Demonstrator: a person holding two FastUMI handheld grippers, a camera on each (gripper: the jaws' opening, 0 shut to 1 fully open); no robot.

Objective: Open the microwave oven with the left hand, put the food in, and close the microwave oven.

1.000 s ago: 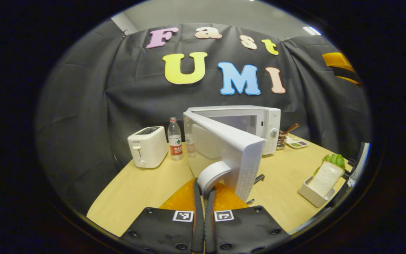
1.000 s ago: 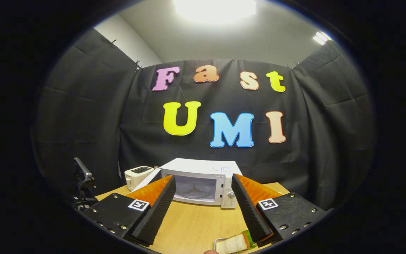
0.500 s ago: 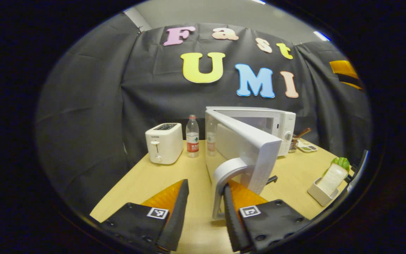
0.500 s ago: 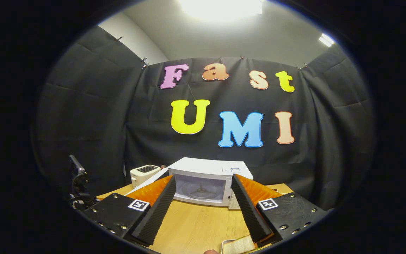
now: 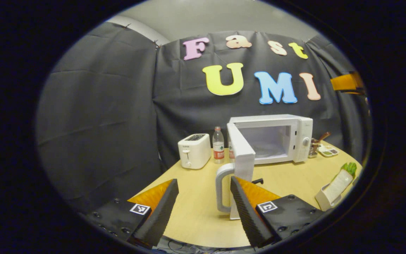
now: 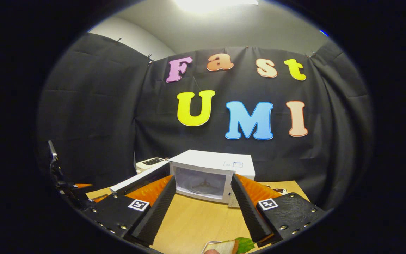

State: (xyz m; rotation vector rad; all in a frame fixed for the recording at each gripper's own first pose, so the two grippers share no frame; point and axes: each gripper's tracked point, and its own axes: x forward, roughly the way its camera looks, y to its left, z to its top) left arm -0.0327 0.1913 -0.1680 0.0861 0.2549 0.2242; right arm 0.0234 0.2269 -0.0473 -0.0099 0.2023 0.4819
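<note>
With the door (image 5: 241, 151) swung wide and the cavity facing me, I judge the opening done and the loading next. My left gripper (image 5: 203, 204) hangs with its fingers spread and nothing between them; the handle (image 5: 221, 190) stands just beside its right finger, at about one o'clock from the gap, apart as far as I can tell. The microwave (image 5: 280, 135) sits at one o'clock in the left gripper view, toaster (image 5: 194, 151) and bottle (image 5: 218, 145) at twelve. The sandwich (image 5: 340, 179) leans in its tray (image 5: 322, 201) near the table (image 5: 196, 218) edge at four o'clock. My right gripper (image 6: 201, 208) is spread and empty too, aimed at the cavity (image 6: 199, 183) at twelve, while the sandwich (image 6: 229, 246) peeks in at six, below its fingers. To load well, I should drop the right gripper low, close on the tray's walls rather than the soft bread, lift level, and go straight in over the turntable. The left should stay off the handle so the door doesn't swing back into the path.
</note>
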